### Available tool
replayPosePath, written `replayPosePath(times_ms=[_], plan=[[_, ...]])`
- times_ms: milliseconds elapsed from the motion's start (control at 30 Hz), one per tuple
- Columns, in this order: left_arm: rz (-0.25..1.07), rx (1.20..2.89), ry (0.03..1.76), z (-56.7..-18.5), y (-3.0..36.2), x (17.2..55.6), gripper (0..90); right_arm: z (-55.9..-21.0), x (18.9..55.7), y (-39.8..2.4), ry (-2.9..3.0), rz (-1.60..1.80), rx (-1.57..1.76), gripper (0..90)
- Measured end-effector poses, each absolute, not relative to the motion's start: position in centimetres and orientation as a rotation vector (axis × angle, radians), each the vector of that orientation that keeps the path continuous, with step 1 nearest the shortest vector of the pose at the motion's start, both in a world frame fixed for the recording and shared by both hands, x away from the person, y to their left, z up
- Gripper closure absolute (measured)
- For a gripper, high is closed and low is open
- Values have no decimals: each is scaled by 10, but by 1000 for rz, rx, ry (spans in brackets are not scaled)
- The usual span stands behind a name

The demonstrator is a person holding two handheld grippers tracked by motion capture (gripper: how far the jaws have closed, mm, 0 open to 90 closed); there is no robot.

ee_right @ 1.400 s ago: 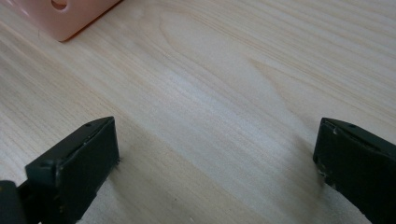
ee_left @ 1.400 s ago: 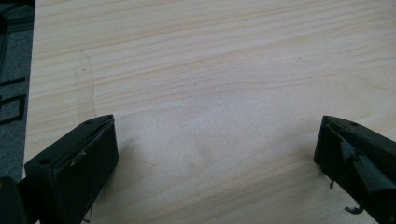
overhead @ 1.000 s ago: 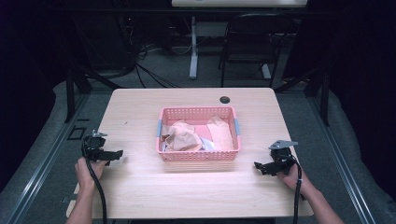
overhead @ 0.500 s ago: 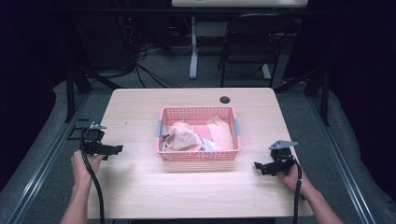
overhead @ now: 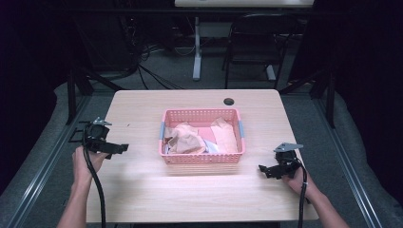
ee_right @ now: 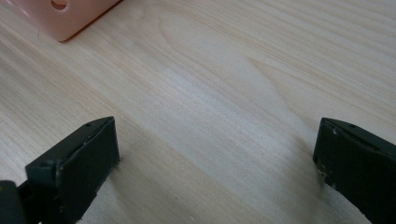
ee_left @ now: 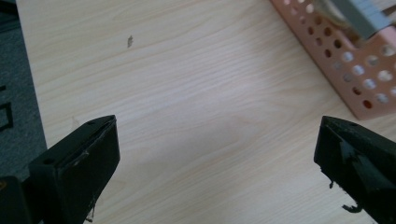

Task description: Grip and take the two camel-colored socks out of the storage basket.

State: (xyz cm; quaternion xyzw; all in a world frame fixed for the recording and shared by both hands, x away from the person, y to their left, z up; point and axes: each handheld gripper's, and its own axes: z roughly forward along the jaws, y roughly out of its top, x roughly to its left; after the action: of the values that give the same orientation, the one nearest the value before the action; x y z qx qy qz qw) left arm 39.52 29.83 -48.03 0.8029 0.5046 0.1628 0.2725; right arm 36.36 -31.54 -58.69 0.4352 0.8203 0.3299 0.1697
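A pink perforated basket (overhead: 201, 157) stands in the middle of the light wooden table (overhead: 142, 190). Crumpled tan, pink and pale cloths (overhead: 190, 137) lie inside it. My left gripper (overhead: 119, 148) hovers over the table's left side, open, its jaws pointing toward the basket with nothing between them. The basket's corner (ee_left: 355, 70) appears at the upper right of the left gripper view. My right gripper (overhead: 264, 169) rests low near the table's right front, open and empty. A basket corner (ee_right: 65, 18) sits at the upper left of the right gripper view.
A small black round hole or cap (overhead: 229, 101) marks the table's far edge. Beyond the table stand a chair (overhead: 256, 42), a desk leg and cables on the grey floor. A small dark speck (ee_left: 130, 41) marks the wood.
My left gripper has risen and moved a little away from the person and toward the table's left edge. The right gripper has stayed put.
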Motion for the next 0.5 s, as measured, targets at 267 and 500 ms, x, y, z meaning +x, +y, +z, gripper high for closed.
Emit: replayPosePath(times_ms=[267, 500], plan=[[400, 2203, 1282, -458, 277, 399, 2, -587, 364, -315, 2331, 937, 1237, 0], [388, 2263, 1222, -447, 256, 406, 2, -587, 364, -315, 2331, 937, 1237, 0]])
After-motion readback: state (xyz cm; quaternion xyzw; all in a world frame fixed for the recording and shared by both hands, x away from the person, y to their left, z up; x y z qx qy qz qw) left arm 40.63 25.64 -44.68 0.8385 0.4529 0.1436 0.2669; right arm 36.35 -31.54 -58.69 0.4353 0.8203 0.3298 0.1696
